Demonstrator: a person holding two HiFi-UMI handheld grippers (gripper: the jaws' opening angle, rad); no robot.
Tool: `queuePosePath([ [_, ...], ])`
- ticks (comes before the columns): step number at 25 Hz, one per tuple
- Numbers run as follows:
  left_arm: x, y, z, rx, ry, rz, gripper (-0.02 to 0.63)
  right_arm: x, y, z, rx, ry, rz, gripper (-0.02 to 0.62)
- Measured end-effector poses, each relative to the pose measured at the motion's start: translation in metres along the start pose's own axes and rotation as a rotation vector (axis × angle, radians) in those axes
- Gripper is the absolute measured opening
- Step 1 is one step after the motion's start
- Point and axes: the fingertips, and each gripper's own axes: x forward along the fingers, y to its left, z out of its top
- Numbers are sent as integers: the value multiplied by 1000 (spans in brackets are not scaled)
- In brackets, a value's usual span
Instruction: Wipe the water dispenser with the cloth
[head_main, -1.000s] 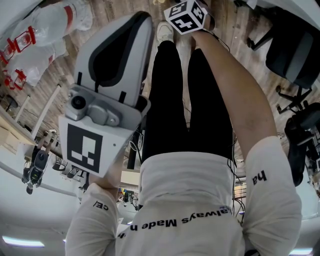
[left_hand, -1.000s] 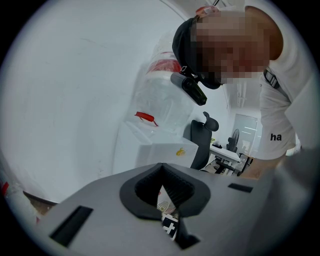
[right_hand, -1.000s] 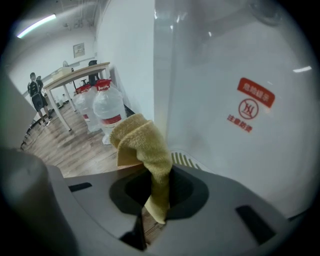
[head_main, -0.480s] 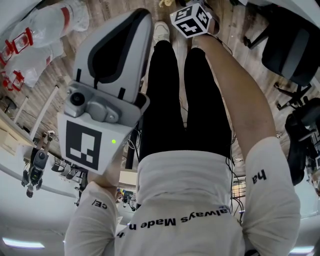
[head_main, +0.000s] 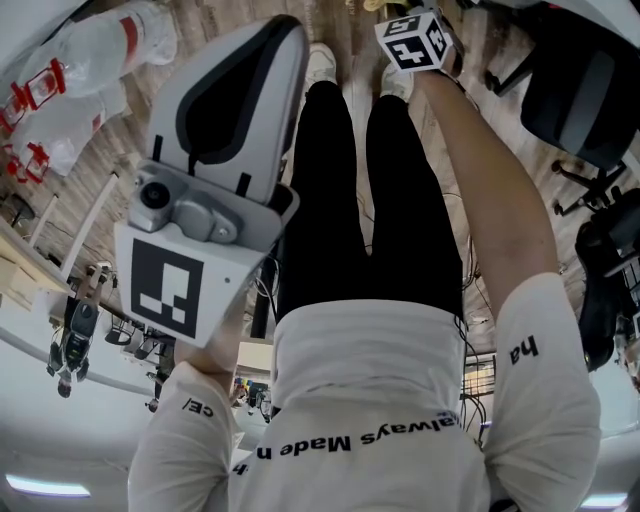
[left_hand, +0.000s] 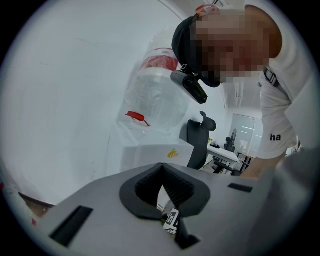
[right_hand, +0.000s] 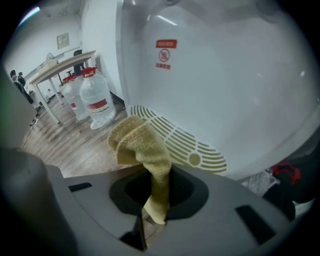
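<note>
Right gripper view: the right gripper (right_hand: 153, 201) pinches one yellow cloth (right_hand: 141, 145) just beside one white water dispenser (right_hand: 225, 90); two water jugs (right_hand: 98, 103) stand beyond. The left gripper (left_hand: 167, 212) has its jaws pressed together.

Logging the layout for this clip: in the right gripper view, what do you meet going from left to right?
Wooden desk → water bottles → yellow cloth → slotted vent grille low on the water dispenser.
</note>
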Motion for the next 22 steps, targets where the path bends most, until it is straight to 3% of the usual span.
queuePosePath([
  [10, 9, -2, 8, -9, 9, -12, 18, -4, -46, -17, -41, 54, -31, 58],
  [22, 8, -2, 11, -2, 14, -10, 18, -4, -96, -36, 25, 115, -87, 58],
])
